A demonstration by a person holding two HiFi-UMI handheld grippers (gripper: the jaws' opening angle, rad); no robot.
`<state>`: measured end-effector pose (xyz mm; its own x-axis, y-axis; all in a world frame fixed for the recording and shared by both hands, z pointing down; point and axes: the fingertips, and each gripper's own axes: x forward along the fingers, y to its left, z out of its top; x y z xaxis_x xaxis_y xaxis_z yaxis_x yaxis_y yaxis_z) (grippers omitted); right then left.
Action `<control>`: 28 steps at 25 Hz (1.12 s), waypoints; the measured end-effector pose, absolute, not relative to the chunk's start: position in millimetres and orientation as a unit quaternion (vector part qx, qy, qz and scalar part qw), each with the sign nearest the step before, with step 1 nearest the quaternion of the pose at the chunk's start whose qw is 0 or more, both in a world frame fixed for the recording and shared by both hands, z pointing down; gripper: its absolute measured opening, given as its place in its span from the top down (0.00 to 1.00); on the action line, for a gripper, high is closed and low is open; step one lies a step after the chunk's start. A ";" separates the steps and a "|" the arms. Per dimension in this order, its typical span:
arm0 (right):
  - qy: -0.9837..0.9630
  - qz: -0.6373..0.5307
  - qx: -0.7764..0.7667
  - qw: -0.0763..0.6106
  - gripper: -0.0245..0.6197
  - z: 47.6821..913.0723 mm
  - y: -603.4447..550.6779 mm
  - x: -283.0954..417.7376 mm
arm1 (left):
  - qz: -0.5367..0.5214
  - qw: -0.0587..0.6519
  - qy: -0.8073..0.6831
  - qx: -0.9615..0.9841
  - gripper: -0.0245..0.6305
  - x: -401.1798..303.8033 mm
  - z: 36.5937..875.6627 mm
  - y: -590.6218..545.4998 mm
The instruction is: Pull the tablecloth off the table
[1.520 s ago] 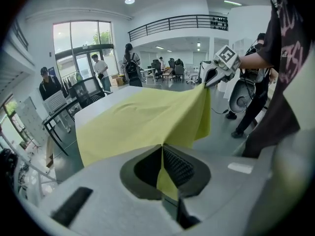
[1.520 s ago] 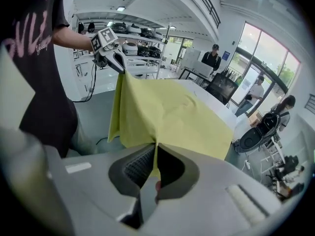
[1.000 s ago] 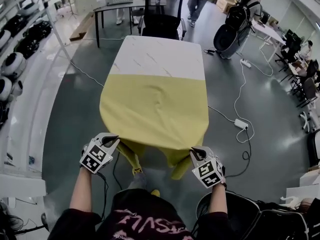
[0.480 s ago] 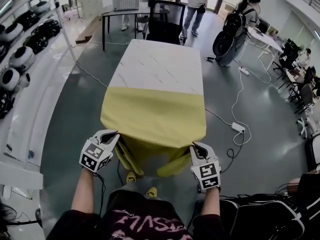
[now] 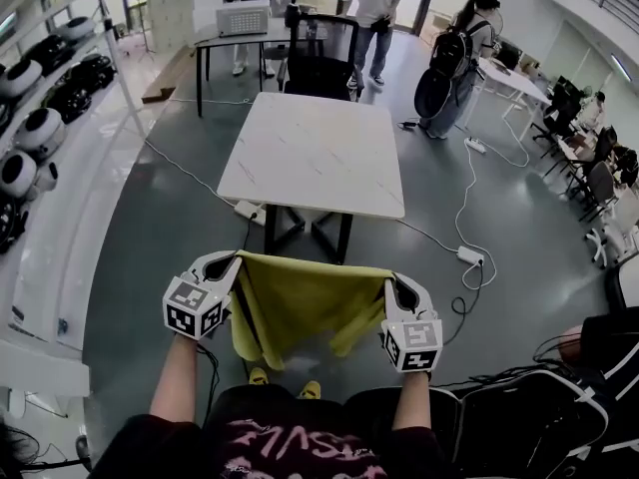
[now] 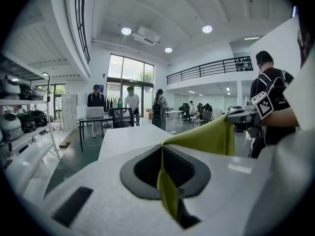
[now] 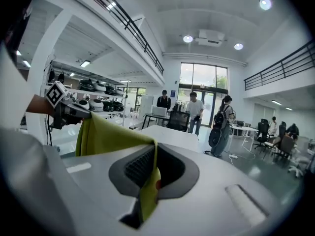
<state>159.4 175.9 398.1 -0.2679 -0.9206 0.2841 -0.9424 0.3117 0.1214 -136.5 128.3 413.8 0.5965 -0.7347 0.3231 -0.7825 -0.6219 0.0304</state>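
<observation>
Clamps yellow fabric tablecloth, lower centre, in tight-shut jaws of left gripper and right gripper, hung clear of white rectangular table.

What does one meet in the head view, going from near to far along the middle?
cloth → table → chair

Top of table: open across whole surface. 
table legs: block low passage under near edge. 
tablecloth: hangs between left gripper and right gripper, apart from table, fills gap between them. 
Floor left of table: open up to shelf rack. 
Floor right: cable, power strip. 
chair: closes far end. 
bags: crowd lower right.
</observation>
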 end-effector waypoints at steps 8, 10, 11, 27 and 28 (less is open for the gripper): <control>-0.773 0.055 0.622 0.115 0.94 388.0 165.6 151.4 | 0.092 0.085 -0.428 0.895 0.95 -145.7 392.7 108.4; -0.768 0.057 0.629 0.106 0.94 385.1 161.9 151.3 | 0.087 0.083 -0.431 0.894 0.95 -146.0 390.2 104.6; -0.766 0.059 0.632 0.100 0.94 383.5 160.3 151.0 | 0.086 0.082 -0.432 0.894 0.95 -146.4 389.2 103.3; -0.755 0.032 0.650 0.080 0.94 365.5 145.9 152.4 | 0.050 0.050 -0.446 0.892 0.95 -145.3 365.5 87.5; -0.755 0.030 0.650 0.078 0.94 363.8 145.6 152.9 | 0.050 0.049 -0.446 0.892 0.95 -144.8 365.0 87.2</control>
<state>152.9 145.6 363.8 -0.1421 -0.9774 0.1564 -0.9868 0.1523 0.0557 -144.8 87.2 365.0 0.5977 -0.7905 0.1333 -0.8004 -0.5981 0.0421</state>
